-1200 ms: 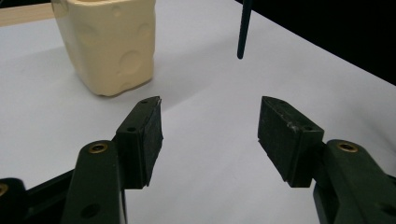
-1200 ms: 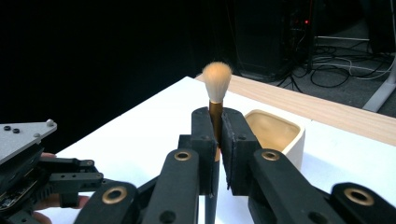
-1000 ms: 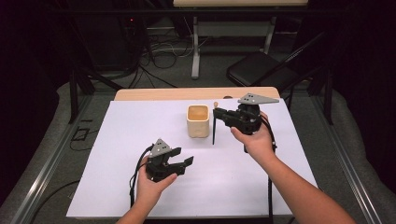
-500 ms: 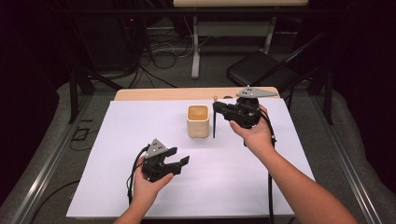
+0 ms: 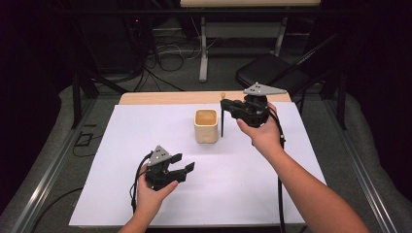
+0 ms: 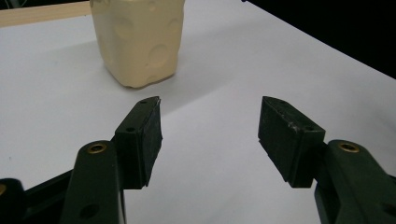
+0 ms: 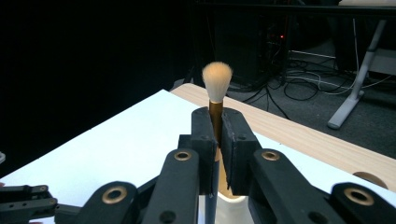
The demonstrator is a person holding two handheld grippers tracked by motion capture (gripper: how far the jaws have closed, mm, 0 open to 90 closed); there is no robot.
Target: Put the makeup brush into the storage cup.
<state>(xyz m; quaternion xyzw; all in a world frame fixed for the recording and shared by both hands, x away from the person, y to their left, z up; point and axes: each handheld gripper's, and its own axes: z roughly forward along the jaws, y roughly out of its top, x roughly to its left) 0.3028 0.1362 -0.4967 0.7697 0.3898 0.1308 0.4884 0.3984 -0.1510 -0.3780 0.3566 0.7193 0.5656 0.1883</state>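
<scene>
A makeup brush (image 7: 217, 75) with pale bristles and a gold ferrule stands upright, bristles up, with my right gripper (image 7: 215, 119) shut on its stem. From above, the right gripper (image 5: 225, 105) hovers just right of a cream cup (image 5: 206, 125). The brush's dark handle (image 5: 222, 124) hangs down beside the cup's right wall. My left gripper (image 5: 180, 164) stands open near the table's front, with nothing between its pads. Ahead of the left gripper (image 6: 210, 135) is the dimpled cream cup (image 6: 137, 42) on the white sheet.
A white sheet (image 5: 121, 170) covers the wooden table (image 5: 160, 98). Behind the table are a dark chair (image 5: 272, 73), floor cables (image 5: 175, 48) and desk legs. The left hand's gripper body (image 7: 23, 199) shows at the lower left of the right gripper view.
The right gripper has lifted the brush slightly, so the handle's lower end sits higher beside the cup. The left gripper has barely shifted.
</scene>
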